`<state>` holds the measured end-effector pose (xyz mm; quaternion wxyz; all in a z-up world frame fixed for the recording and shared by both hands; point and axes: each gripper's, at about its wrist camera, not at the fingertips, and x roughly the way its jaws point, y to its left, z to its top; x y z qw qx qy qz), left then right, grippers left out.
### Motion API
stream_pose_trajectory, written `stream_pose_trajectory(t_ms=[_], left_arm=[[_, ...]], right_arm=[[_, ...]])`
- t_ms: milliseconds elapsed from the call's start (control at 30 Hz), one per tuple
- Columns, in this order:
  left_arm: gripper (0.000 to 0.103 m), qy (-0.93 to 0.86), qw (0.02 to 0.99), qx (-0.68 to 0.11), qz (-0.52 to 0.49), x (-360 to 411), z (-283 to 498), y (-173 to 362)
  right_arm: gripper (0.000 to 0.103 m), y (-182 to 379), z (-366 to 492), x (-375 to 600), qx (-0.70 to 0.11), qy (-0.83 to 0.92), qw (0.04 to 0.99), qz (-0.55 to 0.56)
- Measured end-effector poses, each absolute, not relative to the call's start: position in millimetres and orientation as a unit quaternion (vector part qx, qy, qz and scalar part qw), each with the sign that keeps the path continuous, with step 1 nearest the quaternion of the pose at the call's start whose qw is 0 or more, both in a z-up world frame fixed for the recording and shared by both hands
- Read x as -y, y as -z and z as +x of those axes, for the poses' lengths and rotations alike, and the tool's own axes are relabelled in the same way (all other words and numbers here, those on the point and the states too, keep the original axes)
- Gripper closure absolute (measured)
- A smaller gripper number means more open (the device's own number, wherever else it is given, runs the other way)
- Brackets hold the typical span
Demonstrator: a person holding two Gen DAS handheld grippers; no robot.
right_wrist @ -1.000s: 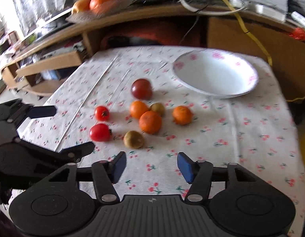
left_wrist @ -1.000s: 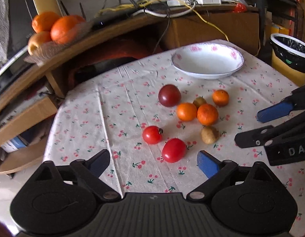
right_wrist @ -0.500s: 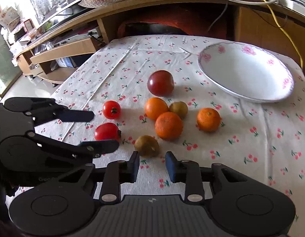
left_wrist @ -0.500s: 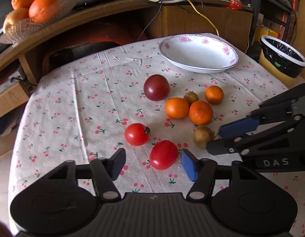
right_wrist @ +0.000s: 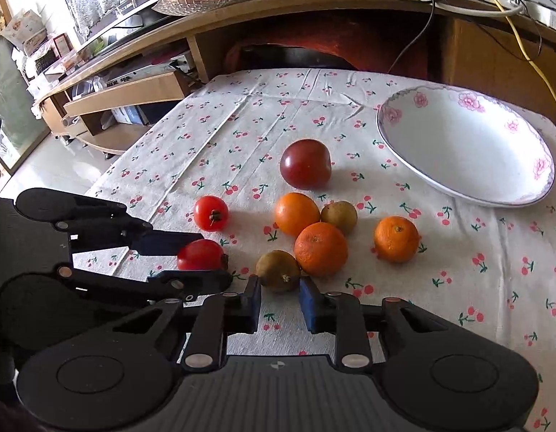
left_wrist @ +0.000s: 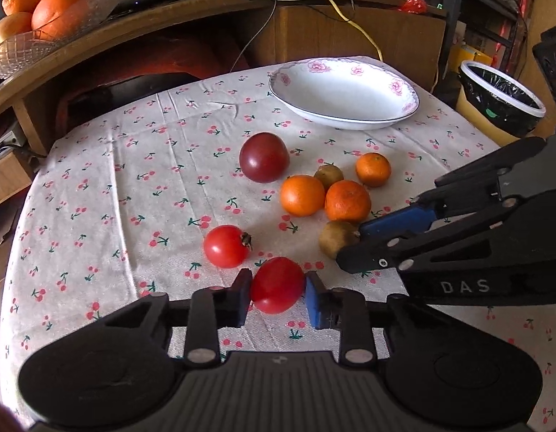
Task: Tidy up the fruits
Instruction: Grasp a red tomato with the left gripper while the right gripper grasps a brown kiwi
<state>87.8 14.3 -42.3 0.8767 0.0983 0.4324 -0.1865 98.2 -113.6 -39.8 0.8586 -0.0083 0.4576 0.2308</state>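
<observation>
The left claw (left_wrist: 278, 297) has its pads pressed on both flanks of a glossy red tomato (left_wrist: 277, 284) near the bench's near edge; it looks gripped, though still resting on the cloth. The right claw (right_wrist: 279, 300) brackets a dull brown-green fruit (right_wrist: 278, 270), pads just at its sides, so closed on it or about to be; I cannot tell which.

The risk, as I judge it: a smooth, soft tomato may slip or bruise if squeezed off-centre. The brown fruit touches an orange (right_wrist: 321, 248), so lifting it could set its neighbours rolling.

Beyond lie another small tomato (left_wrist: 225, 246), a dark red one (left_wrist: 264, 157), more oranges, and the empty white bowl (left_wrist: 403, 106) at the far right corner.
</observation>
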Motion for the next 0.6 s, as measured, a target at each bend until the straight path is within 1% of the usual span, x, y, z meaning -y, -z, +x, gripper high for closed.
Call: stream_pose_trajectory(t_ms=[167,300,400,500,533,600], left_arm=[[0.066,0.189,0.877,-0.431,0.099,-16,87,43],[0.066,0.193,0.876,-0.429,0.108,-12,85,42],[0.066,0.197,0.875,-0.429,0.109,-11,84,43],[0.065,0.196,0.874,-0.43,0.11,-10,84,43],[0.065,0.196,0.874,-0.43,0.11,-10,84,43],[0.065,0.196,0.874,-0.43,0.114,-9,84,43]], right_arm=[[0.081,40,102,112,-0.457,-0.231,0.859,-0.005],[0.075,41,104,110,-0.454,-0.232,0.86,0.0],[0.074,41,104,102,-0.446,-0.232,0.864,-0.022],[0.076,41,104,101,-0.45,-0.226,0.864,-0.026],[0.078,41,104,102,-0.45,-0.225,0.864,-0.025],[0.08,41,104,104,-0.452,-0.222,0.864,-0.025]])
